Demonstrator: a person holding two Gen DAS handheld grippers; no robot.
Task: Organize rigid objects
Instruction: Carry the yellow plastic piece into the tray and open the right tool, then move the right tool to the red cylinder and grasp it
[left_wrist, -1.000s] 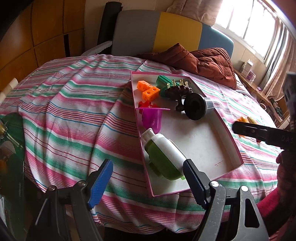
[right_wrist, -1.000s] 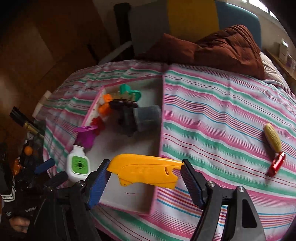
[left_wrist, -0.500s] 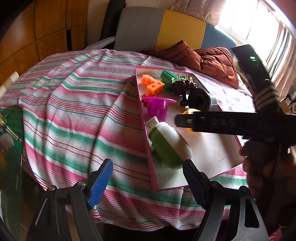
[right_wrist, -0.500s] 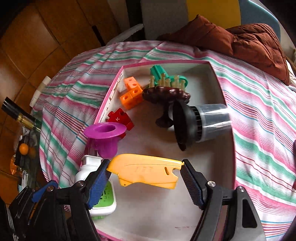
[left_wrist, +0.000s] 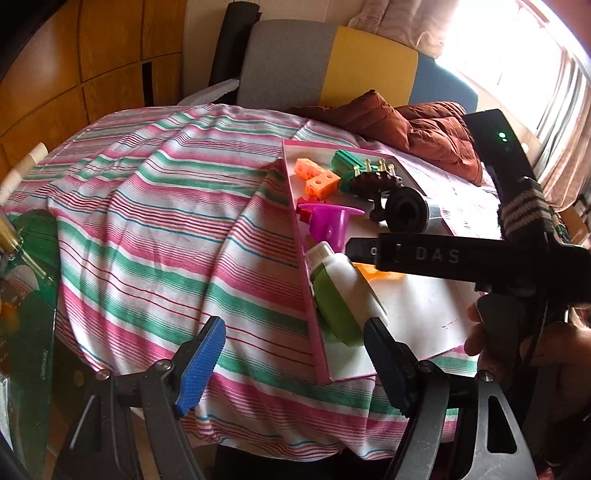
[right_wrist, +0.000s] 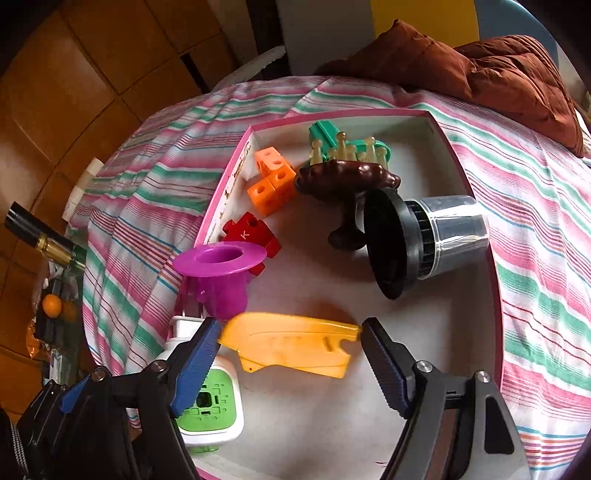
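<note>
A pink-rimmed white tray (right_wrist: 458, 155) lies on the striped tablecloth. It holds orange cubes (right_wrist: 271, 181), a red piece (right_wrist: 249, 232), a purple funnel (right_wrist: 219, 273), a green comb-like piece (right_wrist: 332, 142), a brown stand (right_wrist: 347, 184), a black-lidded clear cup (right_wrist: 424, 240) and a green-white bottle (right_wrist: 208, 398). My right gripper (right_wrist: 288, 338) is over the tray, its fingers at both ends of a yellow plastic piece (right_wrist: 291, 345), low above the tray floor. My left gripper (left_wrist: 295, 354) is open and empty at the tray's near left corner (left_wrist: 325, 373), beside the bottle (left_wrist: 343, 295).
A brown padded jacket (left_wrist: 424, 125) lies behind the tray, in front of a grey, yellow and blue chair back (left_wrist: 332, 70). A glass side table (left_wrist: 26, 295) with a bottle stands left. The right gripper's black body (left_wrist: 461, 254) crosses the left wrist view.
My right gripper has carried the yellow piece from the tray's right side in over the tray and lowered it. The left gripper has shifted slightly left.
</note>
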